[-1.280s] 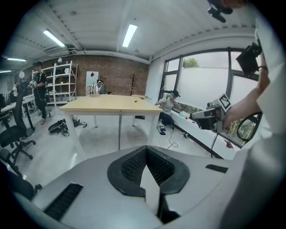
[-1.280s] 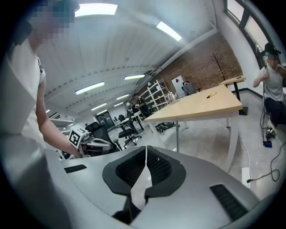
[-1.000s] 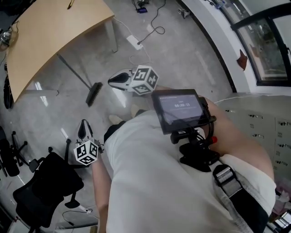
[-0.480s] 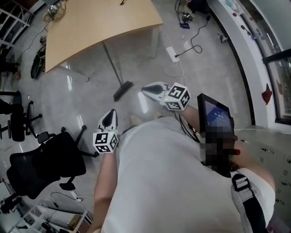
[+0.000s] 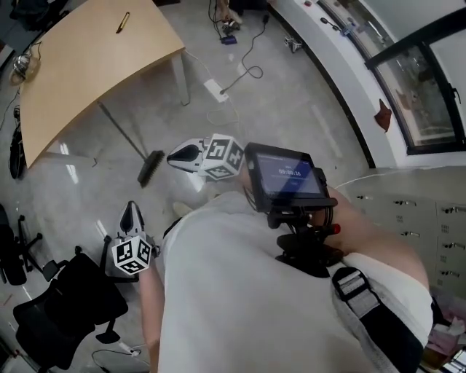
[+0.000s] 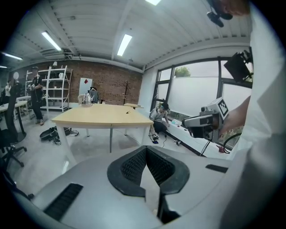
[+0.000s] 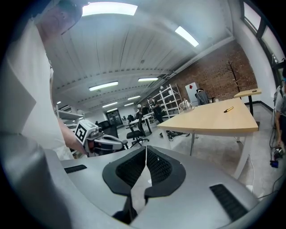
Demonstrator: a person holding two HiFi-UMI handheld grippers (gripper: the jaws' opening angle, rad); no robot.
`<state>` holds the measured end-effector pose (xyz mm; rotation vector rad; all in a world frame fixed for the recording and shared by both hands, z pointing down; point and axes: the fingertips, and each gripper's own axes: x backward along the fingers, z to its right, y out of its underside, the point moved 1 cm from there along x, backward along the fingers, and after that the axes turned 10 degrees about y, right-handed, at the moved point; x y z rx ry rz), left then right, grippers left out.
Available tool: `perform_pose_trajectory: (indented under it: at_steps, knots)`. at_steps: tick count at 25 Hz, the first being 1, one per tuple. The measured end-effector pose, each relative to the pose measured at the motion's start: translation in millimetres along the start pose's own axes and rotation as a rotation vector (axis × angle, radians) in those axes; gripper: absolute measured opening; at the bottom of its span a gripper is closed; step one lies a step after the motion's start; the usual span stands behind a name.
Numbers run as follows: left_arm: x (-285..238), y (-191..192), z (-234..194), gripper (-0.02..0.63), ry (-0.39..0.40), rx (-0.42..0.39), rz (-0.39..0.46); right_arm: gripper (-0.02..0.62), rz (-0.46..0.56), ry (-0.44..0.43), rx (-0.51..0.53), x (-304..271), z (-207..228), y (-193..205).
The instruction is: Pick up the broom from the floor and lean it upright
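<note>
Left gripper [image 5: 132,209] is held low by the person's left side, its two jaws pressed together with nothing between the ribbed pads [image 6: 132,166]. Right gripper [image 5: 173,155] is held out in front of the person's chest, pointing toward the table, and its jaws are likewise closed on each other and empty; its pads [image 7: 157,165] meet along a thin seam. Neither gripper touches the broom.

The broom [image 5: 149,167] is on the grey floor [image 5: 291,95] in front of the person, just beyond the tip of the right gripper and well apart from the left one. Its dark brush head rests on the floor, and the thin handle slants away up to the near long edge of the wooden table [image 5: 87,65]. From the head view I cannot tell whether the handle leans on that edge or passes under it.

A yellow pen [image 5: 122,22] lies on the table top near its far edge. Beyond the table's right corner, a white power strip [image 5: 216,89] sits on the floor with cables trailing from it. A black office chair [image 5: 65,306] stands near the left gripper, on the person's left. A phone [image 5: 288,176] on a mount sits on the person's chest, screen up.
</note>
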<state>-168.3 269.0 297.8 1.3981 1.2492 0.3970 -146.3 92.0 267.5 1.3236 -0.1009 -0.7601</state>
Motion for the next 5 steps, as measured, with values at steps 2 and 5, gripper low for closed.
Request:
perform_pose_trajectory:
  at_steps: [2,5]
  knots:
    - [-6,4,-3,0.008,0.009,-0.002,-0.004,0.021,-0.011,-0.005,0.004,-6,2,5]
    - [-14,6,-8,0.008,0.017,-0.005,-0.003,0.021,-0.023,-0.012,0.012,-14,6,7]
